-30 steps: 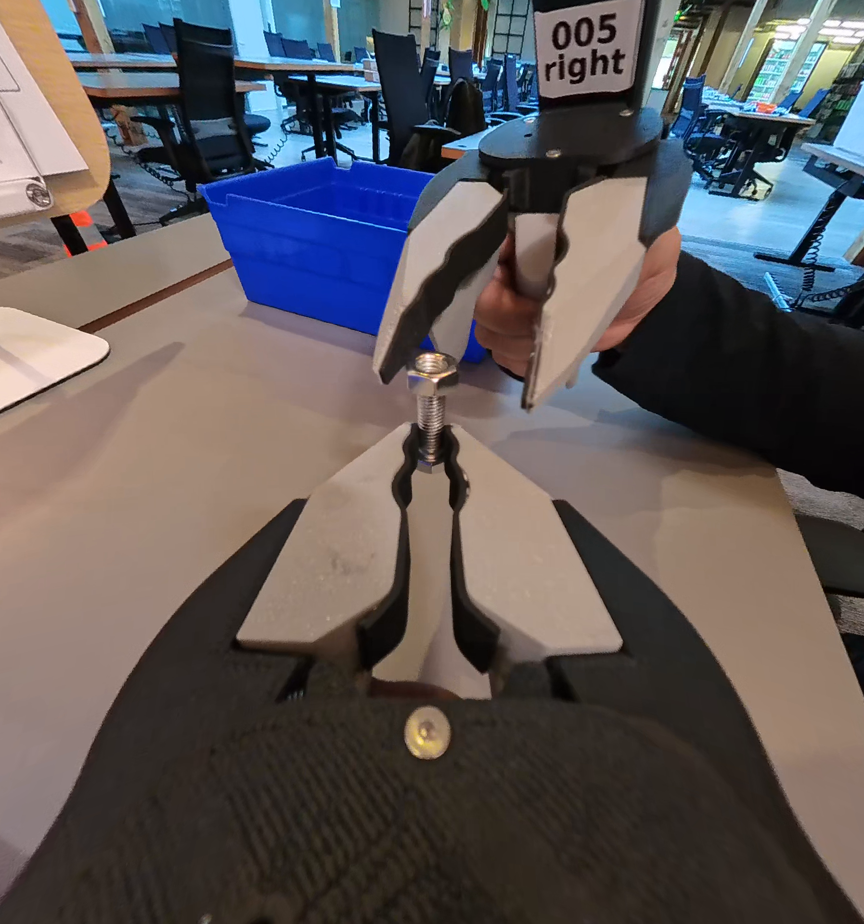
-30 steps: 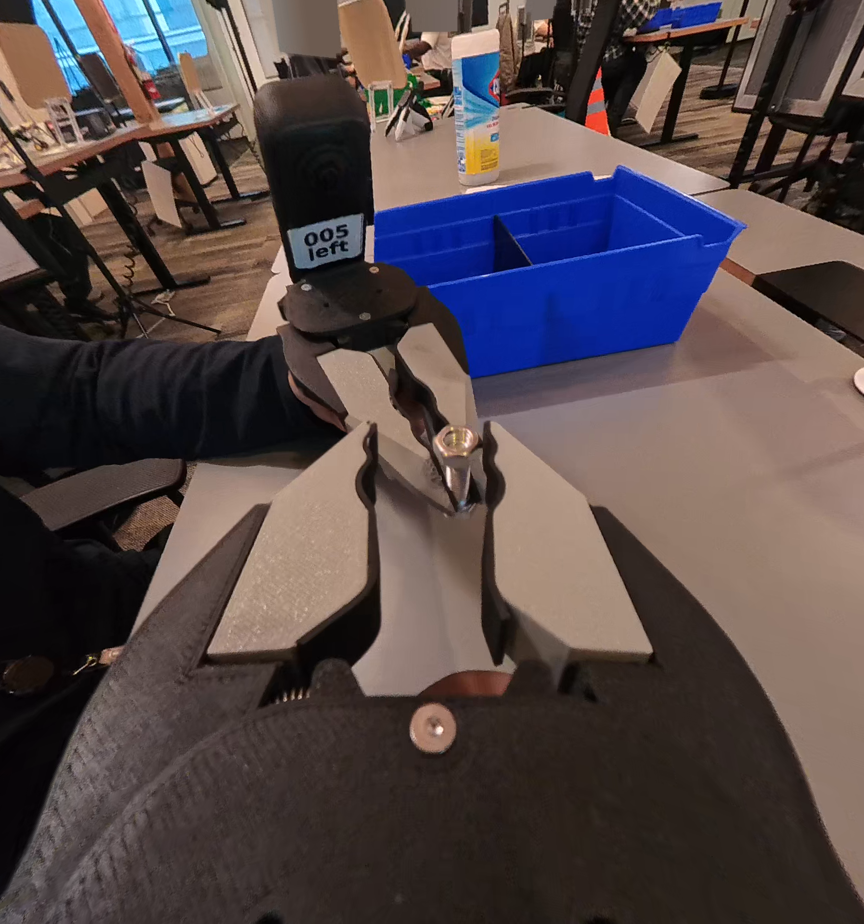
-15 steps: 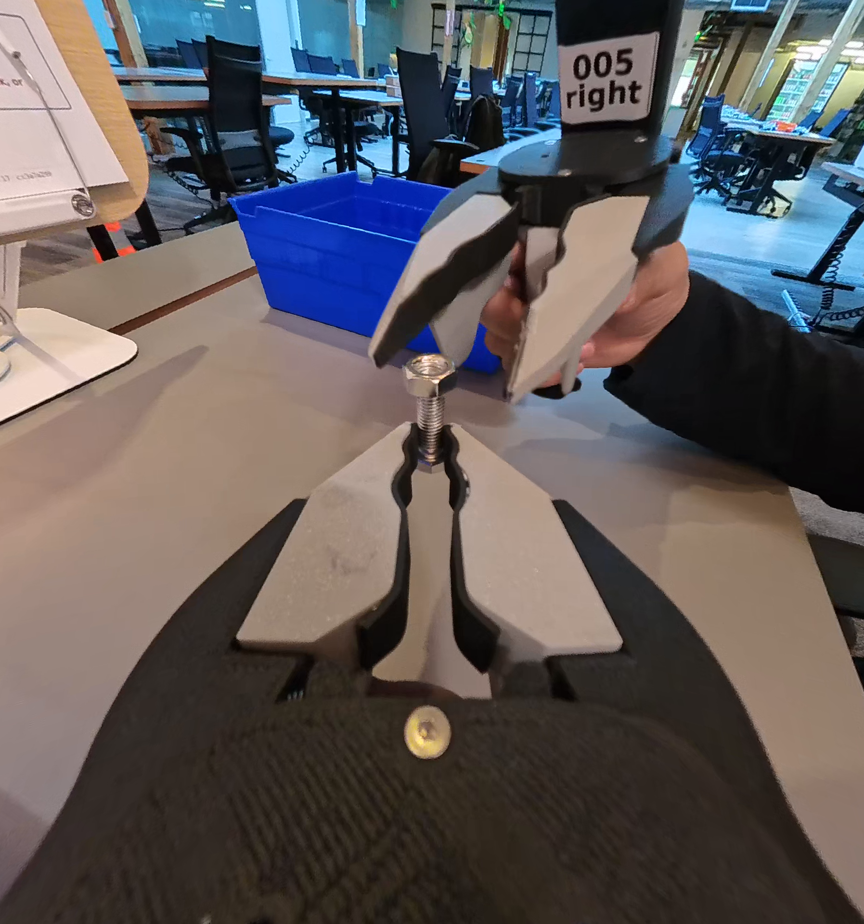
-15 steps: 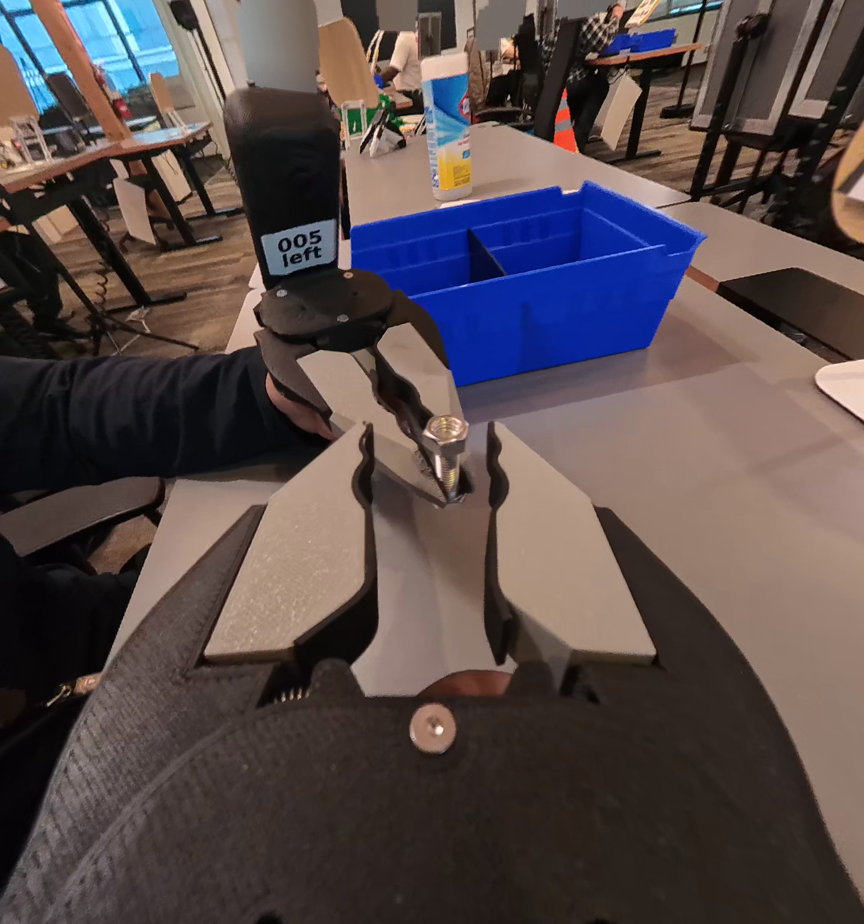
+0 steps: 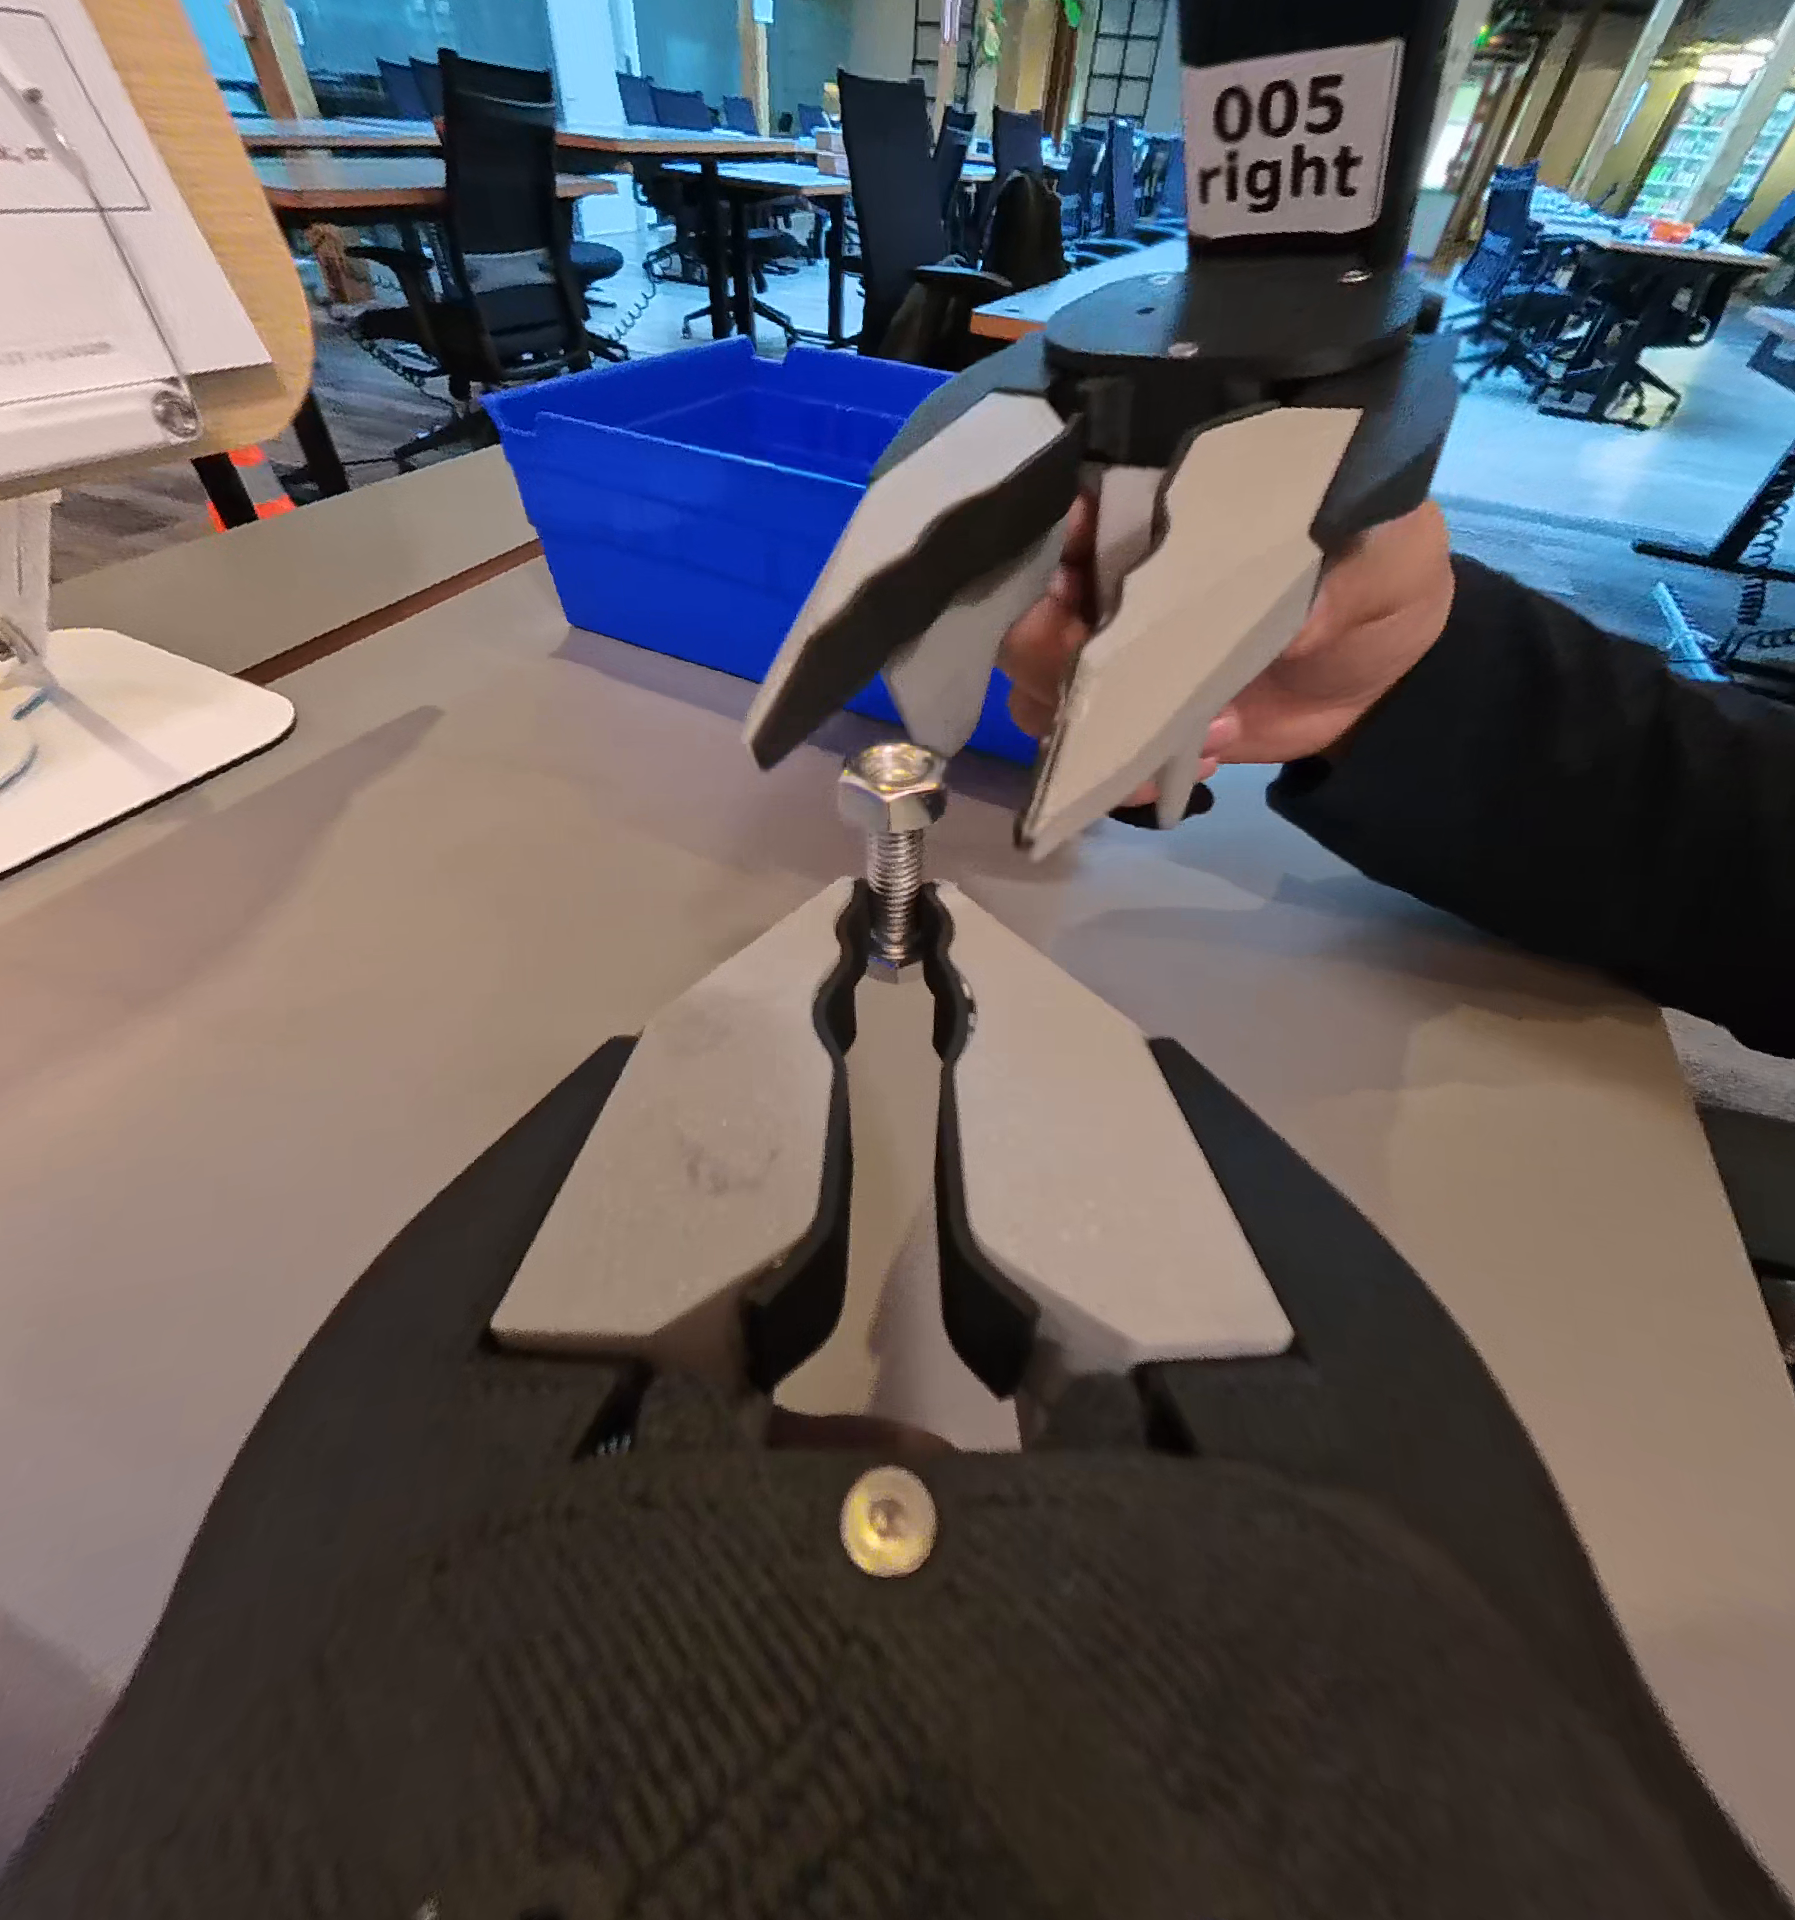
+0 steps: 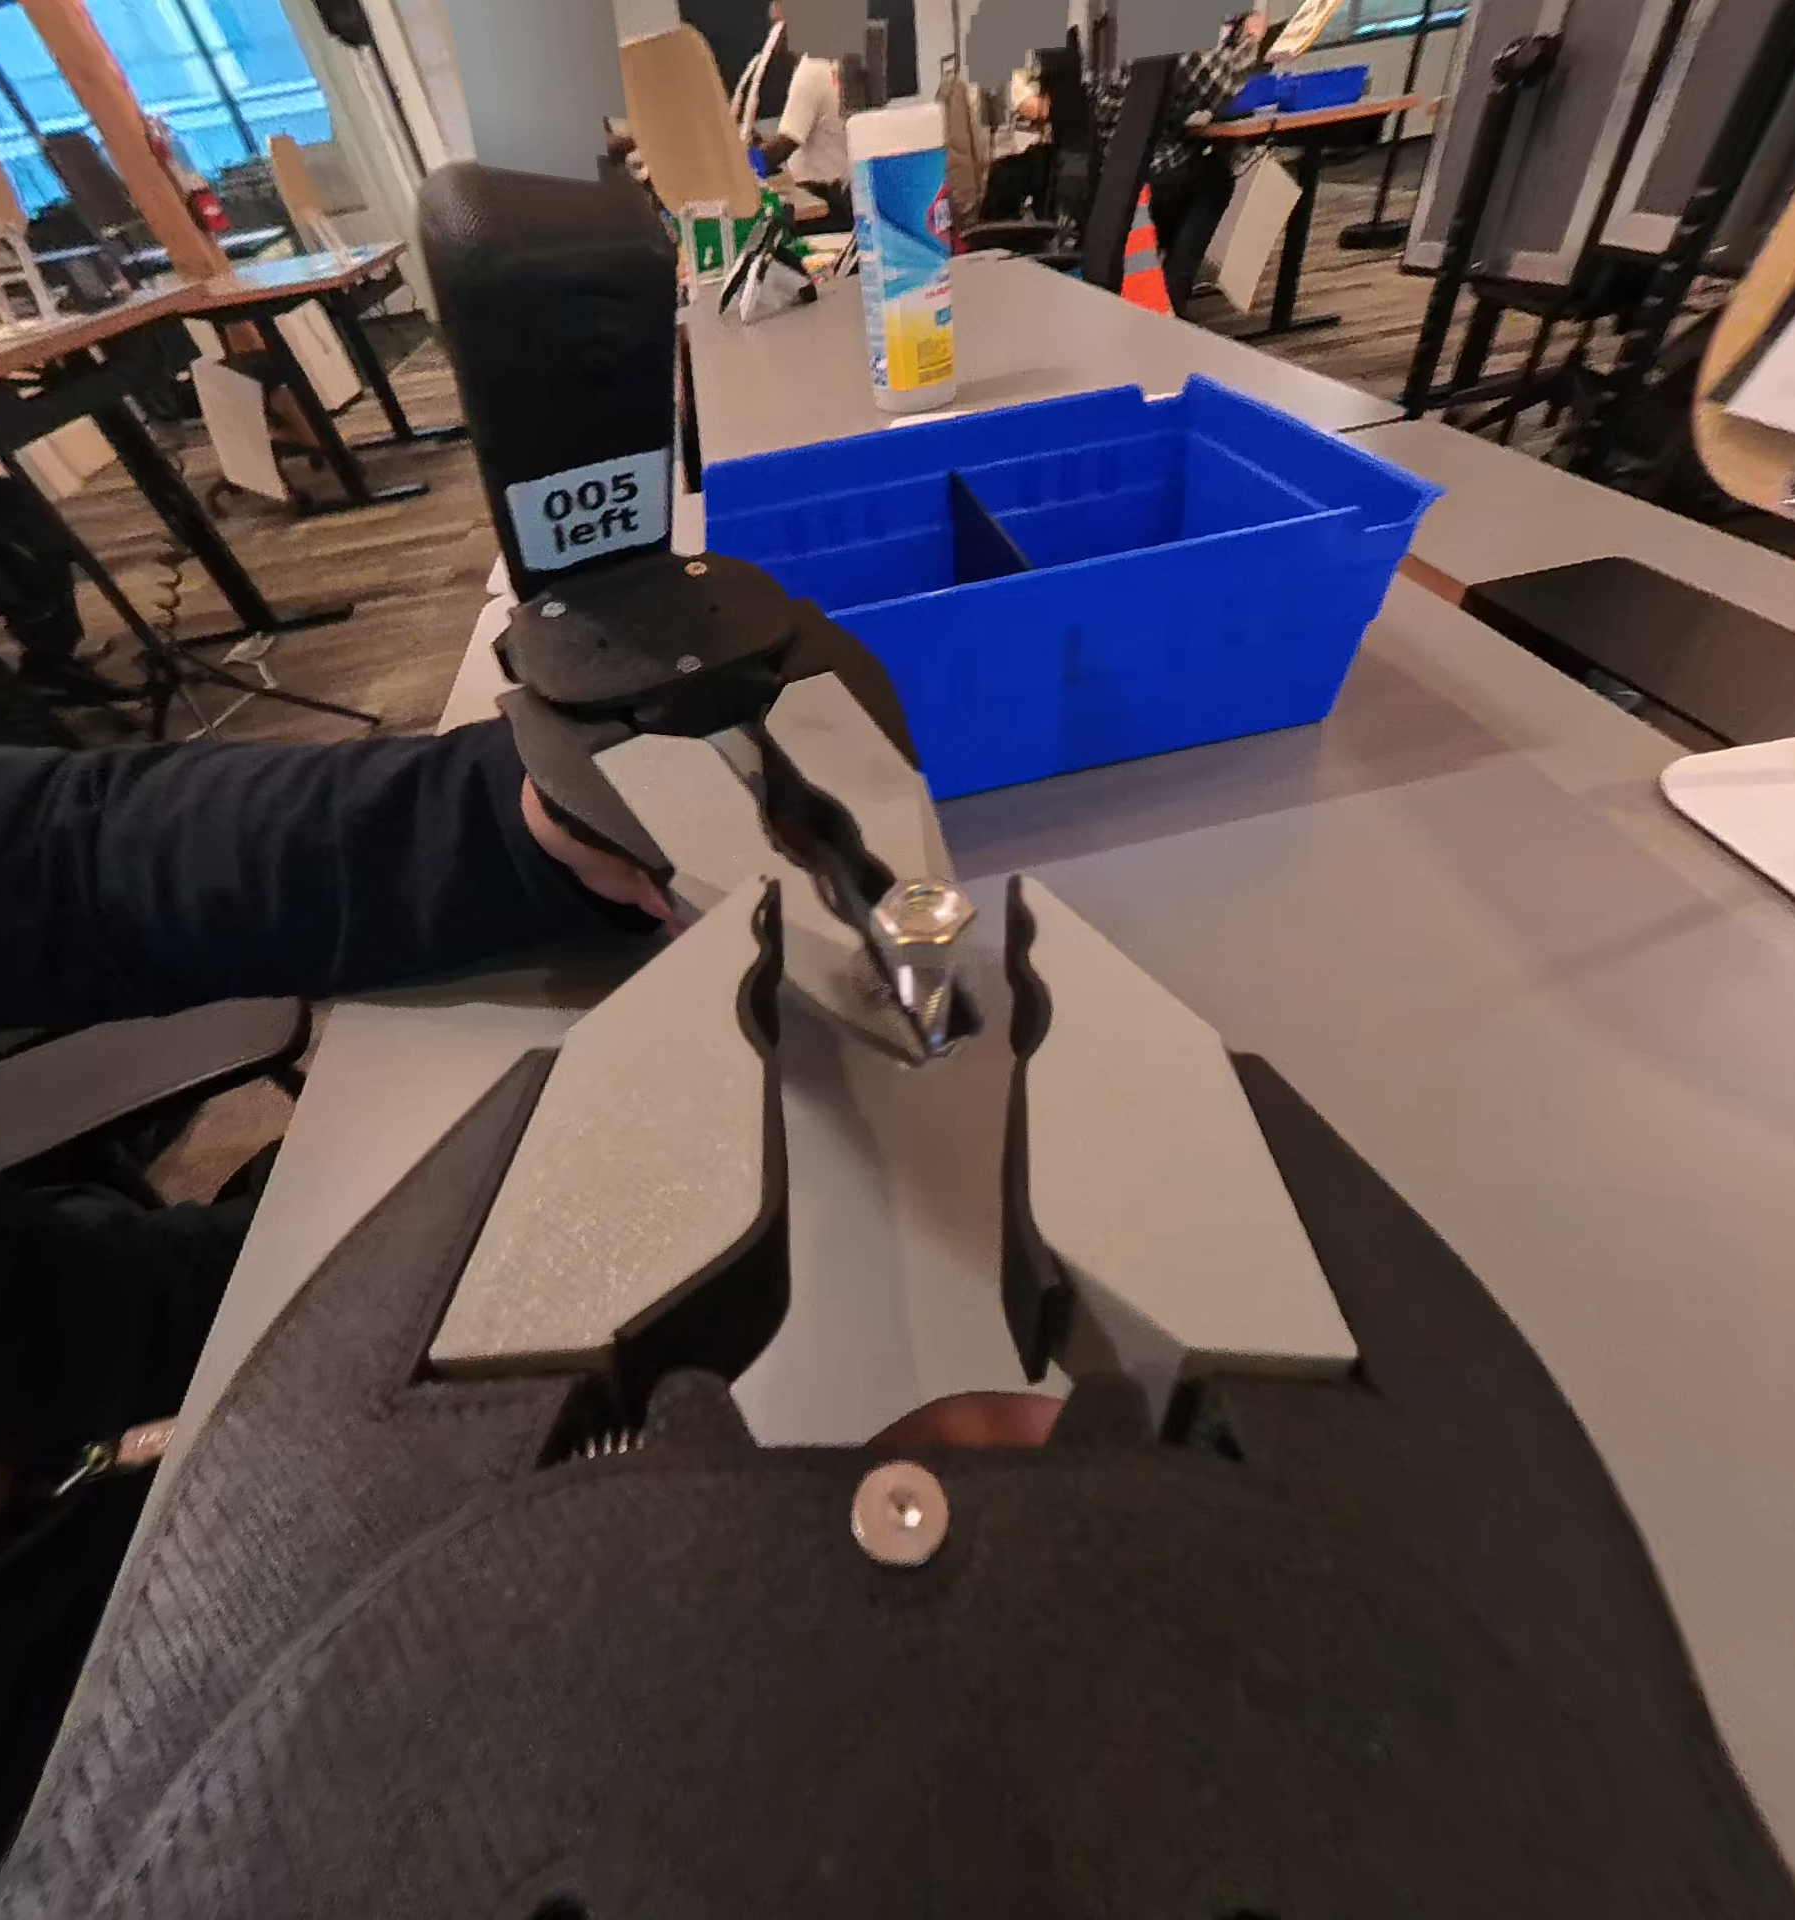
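Your left gripper (image 5: pixel 893 925) is pinched tight on the lower end of a shiny threaded steel bolt (image 5: pixel 891 883), holding it upright above the grey tabletop (image 5: pixel 353 935). A silver hex nut (image 5: pixel 891 788) sits at the bolt's top. Your right gripper (image 6: pixel 893 935) has its fingers spread wide, one on each side of the nut, touching neither side. Behind both stands a blue plastic divided bin (image 6: pixel 1080 613), with a white wipes canister (image 6: pixel 908 249) beyond it. A white stand base (image 5: pixel 93 727) lies off to your left, well apart from the bolt.
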The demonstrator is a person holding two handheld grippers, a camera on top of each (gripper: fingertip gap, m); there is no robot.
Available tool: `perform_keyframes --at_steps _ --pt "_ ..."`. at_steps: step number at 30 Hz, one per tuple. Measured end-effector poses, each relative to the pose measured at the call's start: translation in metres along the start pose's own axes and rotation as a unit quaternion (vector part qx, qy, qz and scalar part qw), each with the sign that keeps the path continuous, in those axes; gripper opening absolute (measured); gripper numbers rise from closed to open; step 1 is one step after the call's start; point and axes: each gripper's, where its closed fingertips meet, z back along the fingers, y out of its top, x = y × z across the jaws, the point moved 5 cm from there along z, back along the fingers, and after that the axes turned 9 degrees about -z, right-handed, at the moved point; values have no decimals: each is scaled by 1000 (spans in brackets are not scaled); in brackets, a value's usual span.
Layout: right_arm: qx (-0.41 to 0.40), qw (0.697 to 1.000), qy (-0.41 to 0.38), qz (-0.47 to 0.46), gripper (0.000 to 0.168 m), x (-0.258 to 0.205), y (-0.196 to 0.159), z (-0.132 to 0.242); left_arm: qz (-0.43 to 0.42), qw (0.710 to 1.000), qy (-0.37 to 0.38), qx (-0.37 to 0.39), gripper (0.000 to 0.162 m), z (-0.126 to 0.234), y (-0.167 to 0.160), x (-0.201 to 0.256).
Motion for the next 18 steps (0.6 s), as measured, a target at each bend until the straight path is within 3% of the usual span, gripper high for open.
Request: perform_keyframes --at_steps 3,5,9,11,16,17,18 --pt "-16 1000 -2 12 39 -2 -2 1 8 1000 23 -5 7 2 -2 -7" --pt "-12 1000 18 19 5 -5 -1 6 28 999 41 1 7 6 -2 -16" --pt "29 999 6 -13 35 1 9 9 41 999 36 4 6 8 -3 -19" --pt "24 1000 -7 -15 40 4 6 6 32 999 25 -3 7 4 -4 -13" --pt "-8 1000 3 2 40 -2 -2 -2 10 1000 14 -10 7 -1 -3 -4" --pt "-10 1000 -4 9 37 -1 -1 0 15 1000 18 -10 7 0 -3 -7" --pt "-11 1000 -4 14 22 -1 -1 3 24 999 26 -7 7 2 -3 -11"
